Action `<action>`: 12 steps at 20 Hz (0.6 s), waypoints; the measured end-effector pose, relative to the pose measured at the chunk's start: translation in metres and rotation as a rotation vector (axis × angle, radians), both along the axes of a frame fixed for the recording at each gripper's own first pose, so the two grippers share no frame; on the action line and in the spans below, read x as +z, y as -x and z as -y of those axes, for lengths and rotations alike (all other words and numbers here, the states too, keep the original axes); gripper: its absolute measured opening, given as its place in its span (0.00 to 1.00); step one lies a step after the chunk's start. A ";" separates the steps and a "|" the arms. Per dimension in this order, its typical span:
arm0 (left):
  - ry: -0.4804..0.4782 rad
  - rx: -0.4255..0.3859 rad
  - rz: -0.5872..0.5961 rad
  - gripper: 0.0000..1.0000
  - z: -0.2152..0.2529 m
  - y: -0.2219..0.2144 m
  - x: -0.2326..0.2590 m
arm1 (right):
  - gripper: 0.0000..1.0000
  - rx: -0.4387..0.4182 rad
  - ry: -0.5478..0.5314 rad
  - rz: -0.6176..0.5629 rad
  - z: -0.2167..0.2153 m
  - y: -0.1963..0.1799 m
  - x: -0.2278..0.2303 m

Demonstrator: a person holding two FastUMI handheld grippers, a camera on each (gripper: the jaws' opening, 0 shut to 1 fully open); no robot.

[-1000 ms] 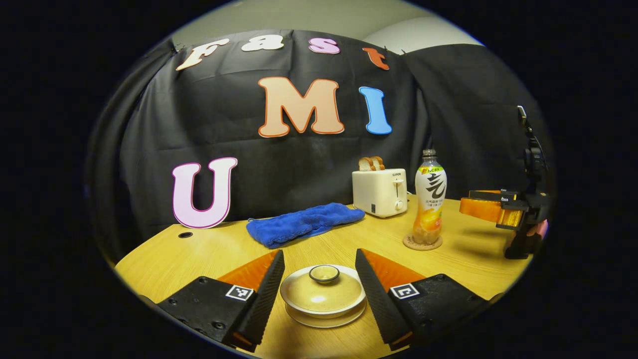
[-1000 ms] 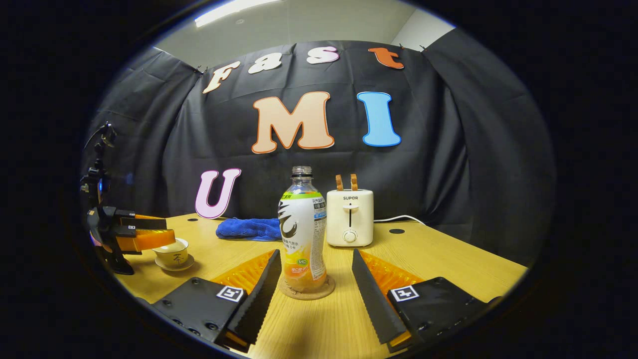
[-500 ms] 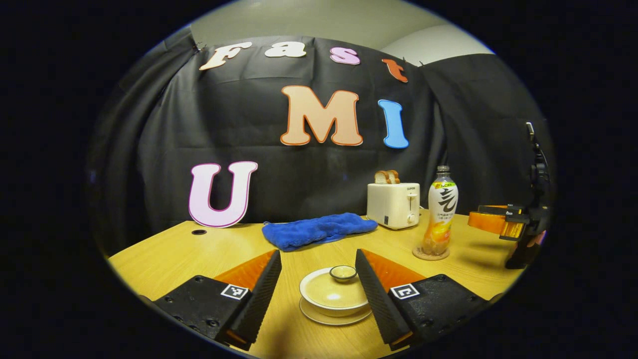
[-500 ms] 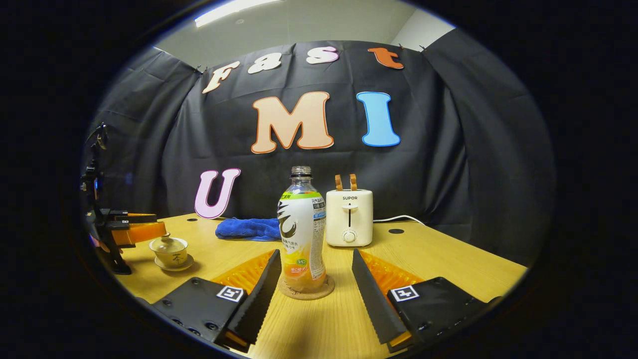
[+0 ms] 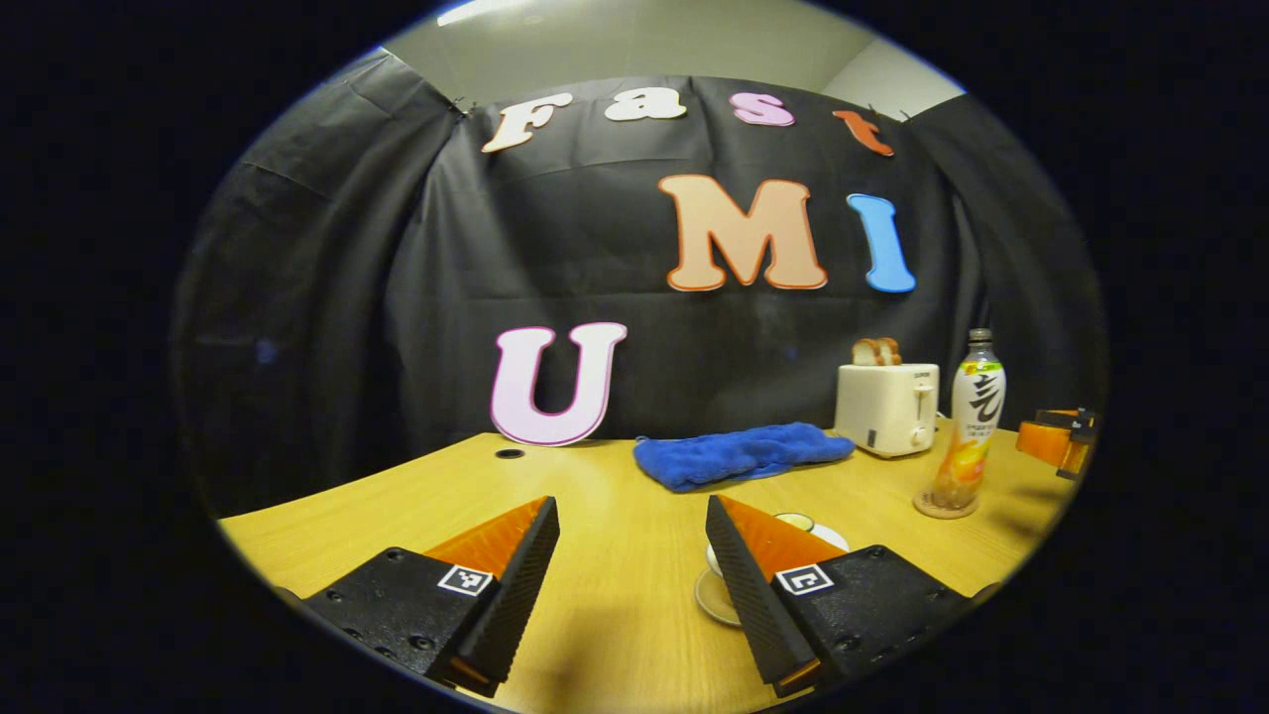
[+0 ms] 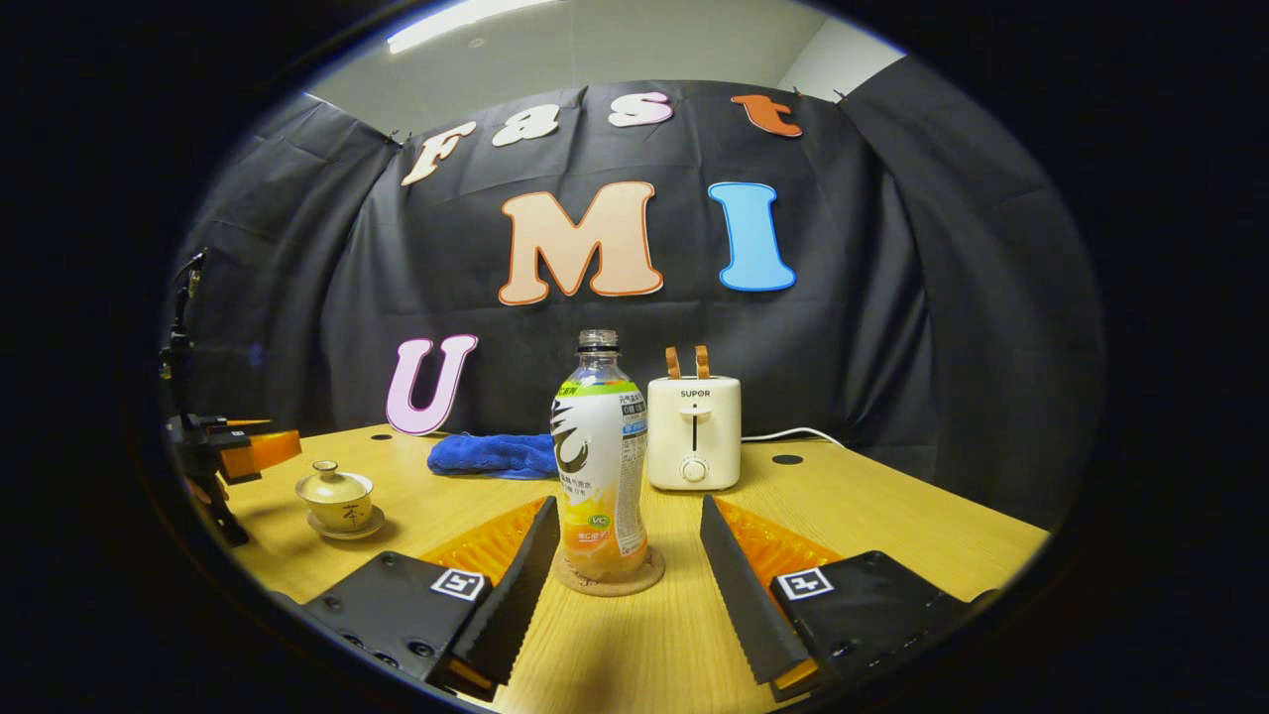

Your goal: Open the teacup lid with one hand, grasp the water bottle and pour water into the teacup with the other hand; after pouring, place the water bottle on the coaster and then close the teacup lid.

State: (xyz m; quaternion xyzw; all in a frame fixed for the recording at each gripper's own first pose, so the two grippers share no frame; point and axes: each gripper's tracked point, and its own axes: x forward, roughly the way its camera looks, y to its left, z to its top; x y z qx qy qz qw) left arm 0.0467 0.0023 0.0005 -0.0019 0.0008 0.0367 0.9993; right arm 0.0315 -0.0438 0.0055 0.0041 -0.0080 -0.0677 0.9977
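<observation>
Both tongs spread wide, holding nothing, lid on the teacup, bottle on its coaster.

In the right gripper view the right tongs [image 6: 623,575] flank the water bottle [image 6: 600,466], upright on the coaster [image 6: 609,578] at 6 o'clock, untouched; the lidded teacup [image 6: 336,496] sits at 9 o'clock on the table [image 6: 892,516], beside the left tongs [image 6: 260,448]. In the left gripper view the teacup [image 5: 808,526] peeks past one finger [image 5: 758,575] at 5 o'clock.
</observation>
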 end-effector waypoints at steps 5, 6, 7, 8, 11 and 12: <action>-0.006 0.177 -0.004 0.87 -0.031 0.010 -0.001 | 0.90 -0.001 0.000 0.000 0.000 0.000 0.000; -0.005 0.187 -0.003 0.87 -0.031 0.012 0.000 | 0.90 -0.001 0.000 0.000 0.000 0.000 0.000; -0.004 0.184 -0.005 0.87 -0.030 0.012 -0.001 | 0.88 -0.001 0.000 0.000 0.000 0.000 0.000; -0.002 0.179 -0.006 0.87 -0.027 0.011 -0.002 | 0.92 -0.001 0.000 0.000 0.000 0.000 0.000; 0.000 0.168 -0.004 0.87 -0.025 0.011 -0.001 | 0.90 -0.001 0.000 0.000 0.000 0.000 0.000; 0.000 0.165 -0.006 0.87 -0.025 0.011 -0.002 | 0.90 -0.001 0.001 0.000 0.000 0.000 0.000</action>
